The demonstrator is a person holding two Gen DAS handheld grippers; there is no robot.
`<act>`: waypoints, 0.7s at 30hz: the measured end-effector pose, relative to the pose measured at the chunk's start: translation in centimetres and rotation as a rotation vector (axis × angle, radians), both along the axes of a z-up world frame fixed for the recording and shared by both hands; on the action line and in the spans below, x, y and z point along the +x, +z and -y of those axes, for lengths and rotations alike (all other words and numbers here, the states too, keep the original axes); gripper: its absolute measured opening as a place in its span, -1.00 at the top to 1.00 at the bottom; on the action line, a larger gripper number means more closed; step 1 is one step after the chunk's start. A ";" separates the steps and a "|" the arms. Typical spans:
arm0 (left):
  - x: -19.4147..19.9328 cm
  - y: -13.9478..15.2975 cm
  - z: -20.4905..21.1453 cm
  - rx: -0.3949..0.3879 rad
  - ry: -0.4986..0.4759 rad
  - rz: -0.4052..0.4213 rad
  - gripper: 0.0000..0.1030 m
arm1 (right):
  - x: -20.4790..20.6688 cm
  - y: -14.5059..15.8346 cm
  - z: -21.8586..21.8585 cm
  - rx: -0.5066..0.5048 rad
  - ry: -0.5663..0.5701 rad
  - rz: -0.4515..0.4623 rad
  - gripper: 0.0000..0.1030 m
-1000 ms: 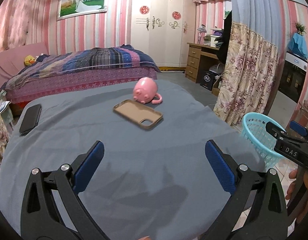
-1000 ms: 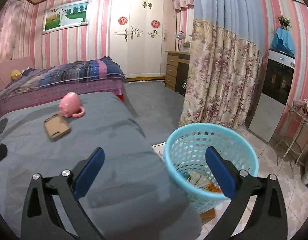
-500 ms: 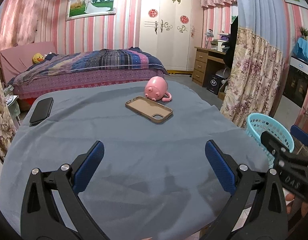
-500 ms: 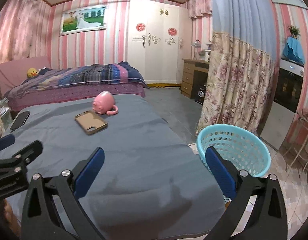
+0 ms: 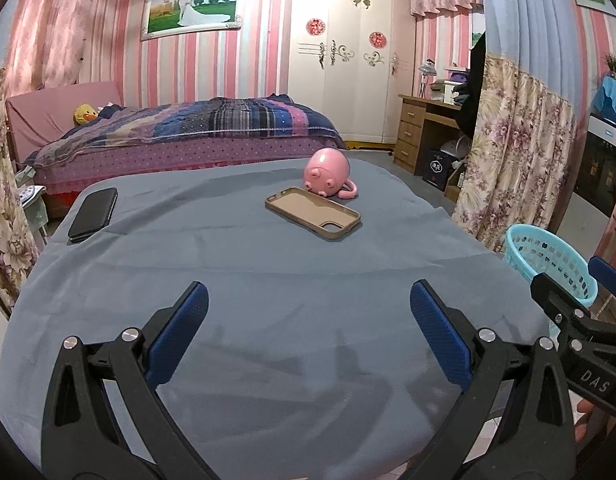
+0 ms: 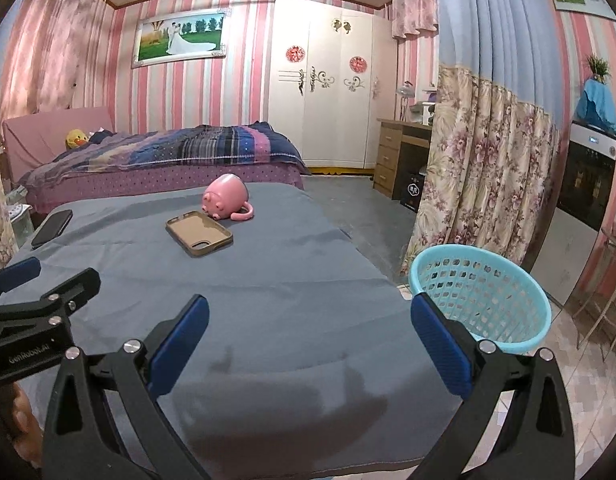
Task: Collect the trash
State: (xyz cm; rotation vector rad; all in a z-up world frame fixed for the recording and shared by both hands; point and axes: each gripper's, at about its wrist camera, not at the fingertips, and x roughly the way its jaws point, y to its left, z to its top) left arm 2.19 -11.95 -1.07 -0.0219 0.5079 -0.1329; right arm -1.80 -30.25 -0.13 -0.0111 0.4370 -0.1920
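Note:
A light blue plastic basket (image 6: 484,296) stands on the tiled floor just right of the table, and its rim (image 5: 548,256) also shows in the left wrist view. My left gripper (image 5: 308,332) hovers open over the near part of the grey tablecloth (image 5: 267,272), nothing between its fingers. My right gripper (image 6: 308,336) is open too, empty, above the table's near right edge, with its right finger in front of the basket. Each gripper appears in the other's view: the right one (image 5: 588,320) and the left one (image 6: 31,300). No trash is visible on the cloth.
On the table lie a pink pig-shaped mug (image 5: 328,174) on its side, a tan phone case (image 5: 314,218) and a black phone (image 5: 93,214) at the left edge. Behind stand a bed (image 5: 187,132), a white wardrobe (image 5: 344,76), a desk (image 5: 424,136) and a floral curtain (image 6: 480,168).
Both grippers have drawn back and up from the basket side; the right wrist view swung from over the basket to over the table. Both stayed open.

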 end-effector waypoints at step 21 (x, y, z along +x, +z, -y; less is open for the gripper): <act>-0.1 -0.4 0.2 0.006 -0.004 0.006 -0.89 | 0.1 -0.1 0.1 0.005 0.010 -0.001 -0.91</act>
